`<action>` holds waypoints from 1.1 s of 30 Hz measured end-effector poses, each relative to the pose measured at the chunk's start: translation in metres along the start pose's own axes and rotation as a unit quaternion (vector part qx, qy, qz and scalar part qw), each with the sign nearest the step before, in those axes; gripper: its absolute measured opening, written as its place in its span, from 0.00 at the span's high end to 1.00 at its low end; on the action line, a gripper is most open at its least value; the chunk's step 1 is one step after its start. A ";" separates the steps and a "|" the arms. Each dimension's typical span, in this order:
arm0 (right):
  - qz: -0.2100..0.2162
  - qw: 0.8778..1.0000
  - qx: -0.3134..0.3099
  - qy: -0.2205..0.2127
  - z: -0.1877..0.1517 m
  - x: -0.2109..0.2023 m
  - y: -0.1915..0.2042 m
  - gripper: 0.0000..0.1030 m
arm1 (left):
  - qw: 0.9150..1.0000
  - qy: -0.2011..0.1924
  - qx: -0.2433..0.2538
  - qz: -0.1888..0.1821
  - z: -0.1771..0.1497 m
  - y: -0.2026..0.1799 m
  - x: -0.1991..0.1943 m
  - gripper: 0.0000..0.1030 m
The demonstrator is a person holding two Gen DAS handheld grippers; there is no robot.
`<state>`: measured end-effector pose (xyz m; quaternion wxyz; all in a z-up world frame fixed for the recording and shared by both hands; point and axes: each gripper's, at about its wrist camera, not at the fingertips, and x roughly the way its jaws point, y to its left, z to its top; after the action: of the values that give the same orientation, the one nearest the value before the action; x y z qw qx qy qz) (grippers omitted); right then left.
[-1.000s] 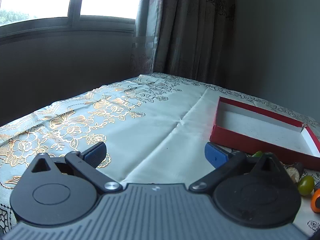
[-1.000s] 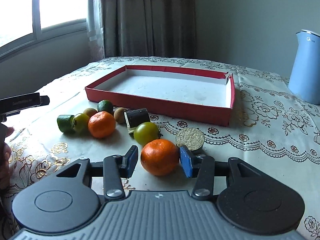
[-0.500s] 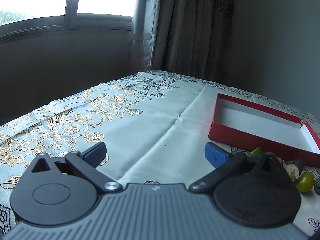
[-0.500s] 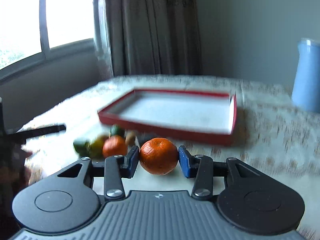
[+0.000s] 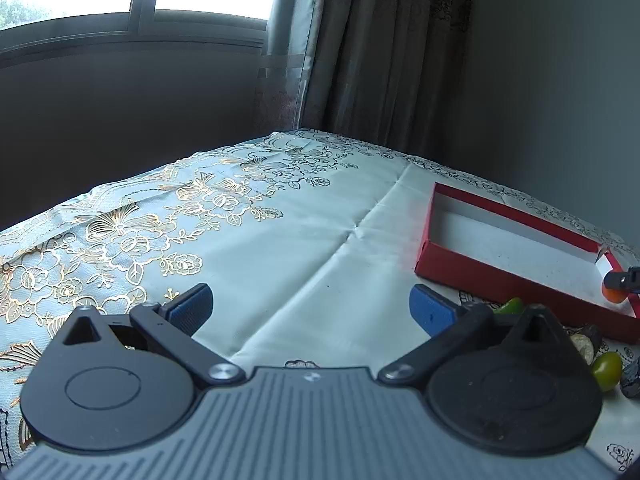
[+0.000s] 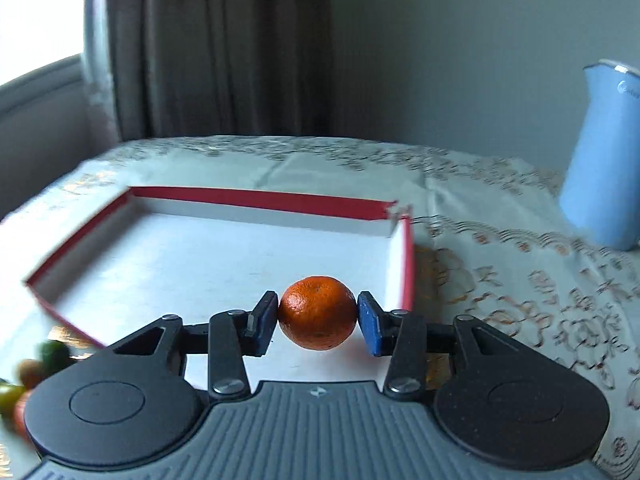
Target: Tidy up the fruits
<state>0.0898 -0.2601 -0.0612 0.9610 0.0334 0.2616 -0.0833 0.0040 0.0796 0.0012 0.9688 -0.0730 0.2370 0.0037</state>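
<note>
My right gripper [image 6: 318, 318] is shut on an orange mandarin [image 6: 317, 312] and holds it over the near right part of the red box [image 6: 256, 198], whose white floor is bare. In the left wrist view the box [image 5: 500, 276] lies at the right, and the mandarin [image 5: 614, 294] shows over its right end. My left gripper [image 5: 310, 306] is open and empty above the tablecloth, left of the box. Several fruits lie in front of the box: a yellow-green one [image 5: 607, 365] and a green one [image 5: 509, 305] in the left wrist view, blurred ones [image 6: 40, 364] in the right wrist view.
A light blue kettle [image 6: 604, 152] stands at the right on the floral tablecloth [image 5: 208, 216]. Curtains, a window and a wall stand behind the table. A dark cut fruit piece [image 5: 586, 342] lies by the box's front wall.
My right gripper lifted the mandarin off the table and carried it forward over the box. My left gripper drifted a little; it stays open.
</note>
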 end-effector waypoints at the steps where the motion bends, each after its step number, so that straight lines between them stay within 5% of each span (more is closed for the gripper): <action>1: -0.007 1.000 -0.008 0.001 -0.003 0.003 0.000 0.45 | 1.000 -0.001 0.000 -0.001 0.000 0.000 0.000 0.00; 8: -0.005 0.995 0.045 -0.089 -0.015 -0.058 -0.034 0.40 | 1.000 -0.025 0.005 -0.007 -0.003 -0.001 -0.009 0.00; 10: -0.013 0.990 0.068 -0.125 -0.026 -0.083 -0.050 0.24 | 1.000 -0.027 0.011 -0.007 -0.004 -0.003 -0.011 0.00; 13: -0.044 0.981 0.078 -0.173 -0.046 -0.101 -0.069 0.20 | 0.999 -0.032 0.025 -0.020 -0.005 -0.006 -0.015 0.00; 25: -0.030 0.981 0.102 -0.162 -0.058 -0.095 -0.079 0.20 | 0.994 0.001 0.082 -0.077 -0.008 -0.029 -0.011 0.00; 33: -0.026 0.979 0.104 -0.171 -0.058 -0.098 -0.081 0.20 | 0.991 0.021 0.125 -0.048 -0.012 -0.058 -0.003 0.00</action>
<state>-0.0365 -0.3192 -0.0628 0.9803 0.1112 0.0839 -0.1397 -0.0021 0.0206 0.0000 0.9642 0.0374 0.2516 -0.0745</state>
